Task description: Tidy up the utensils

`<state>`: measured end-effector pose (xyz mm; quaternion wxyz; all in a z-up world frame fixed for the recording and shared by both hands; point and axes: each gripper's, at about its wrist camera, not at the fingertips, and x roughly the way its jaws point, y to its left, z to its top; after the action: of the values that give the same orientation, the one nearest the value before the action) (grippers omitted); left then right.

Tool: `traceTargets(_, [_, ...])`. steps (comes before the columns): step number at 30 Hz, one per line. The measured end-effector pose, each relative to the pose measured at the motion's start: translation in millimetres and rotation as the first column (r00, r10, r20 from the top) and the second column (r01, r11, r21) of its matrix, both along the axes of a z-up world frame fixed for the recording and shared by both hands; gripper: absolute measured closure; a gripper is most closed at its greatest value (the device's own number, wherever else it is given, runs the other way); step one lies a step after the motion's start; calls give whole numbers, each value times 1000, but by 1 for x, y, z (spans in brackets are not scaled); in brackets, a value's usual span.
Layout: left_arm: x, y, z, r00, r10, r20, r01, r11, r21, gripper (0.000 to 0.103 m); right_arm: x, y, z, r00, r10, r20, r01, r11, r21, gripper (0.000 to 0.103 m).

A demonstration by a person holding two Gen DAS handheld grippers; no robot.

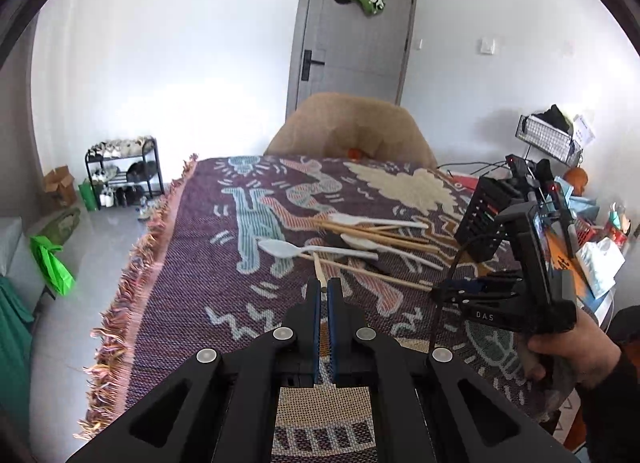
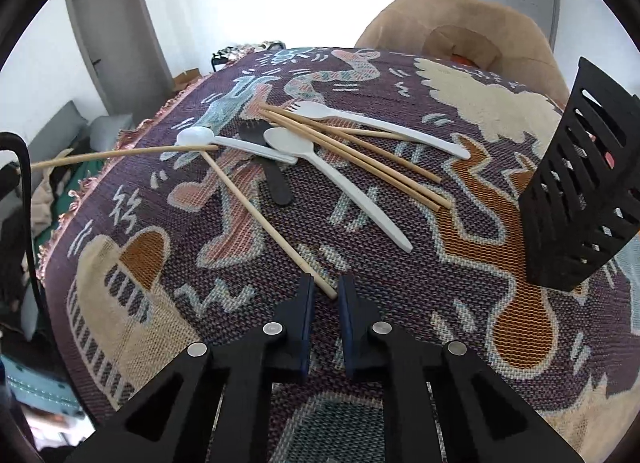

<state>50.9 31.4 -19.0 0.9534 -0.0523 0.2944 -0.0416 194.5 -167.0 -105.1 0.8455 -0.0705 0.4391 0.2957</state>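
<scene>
A pile of wooden chopsticks (image 2: 360, 155), white plastic spoons (image 2: 288, 141), a white fork (image 2: 384, 125) and a black fork (image 2: 268, 167) lies on the patterned cloth. My left gripper (image 1: 324, 285) is shut on one chopstick (image 1: 319, 269) by its end; that chopstick (image 2: 120, 153) shows at the left of the right wrist view. My right gripper (image 2: 326, 283) is slightly open, with the near end of another chopstick (image 2: 272, 229) between its fingertips. A black slotted utensil holder (image 2: 580, 199) stands at the right; it also shows in the left wrist view (image 1: 486, 219).
The patterned fringed cloth (image 1: 192, 263) covers the table. A tan chair (image 1: 348, 127) stands at the far edge. A shoe rack (image 1: 124, 171) and green bags (image 1: 52, 267) are on the floor at left. Clutter and a wire basket (image 1: 548, 139) sit at right.
</scene>
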Motion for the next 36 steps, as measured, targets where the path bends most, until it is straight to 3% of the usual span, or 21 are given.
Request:
traceTargets(7, [-4, 6, 10, 999, 15, 31, -15, 1000, -5, 100, -21, -2, 4, 997, 71, -2, -71, 996, 45, 101])
traceTargets(14, [-3, 1, 23, 998, -1, 67, 1, 1000, -1, 100, -38, -28, 36, 998, 44, 34, -49, 985, 164, 101])
traceTargets(18, [-3, -4, 31, 996, -10, 87, 10, 1000, 0, 100, -39, -30, 42, 999, 3, 52, -9, 993, 114, 101])
traceTargets(20, [-4, -7, 34, 995, -13, 98, 12, 1000, 8, 100, -31, -29, 34, 1000, -9, 27, 7, 997, 74, 91])
traceTargets(22, [-4, -9, 37, 994, -13, 106, 12, 1000, 10, 100, -24, -27, 25, 1000, -18, 23, 17, 998, 60, 63])
traceTargets(30, [-7, -3, 46, 992, 7, 130, -10, 1000, 17, 100, -4, -10, 0, 1000, 4, -23, -4, 999, 39, 61])
traceTargets(36, [-3, 1, 46, 991, 16, 136, -18, 1000, 14, 100, -11, 11, 0, 998, 64, 17, -63, 998, -29, 60])
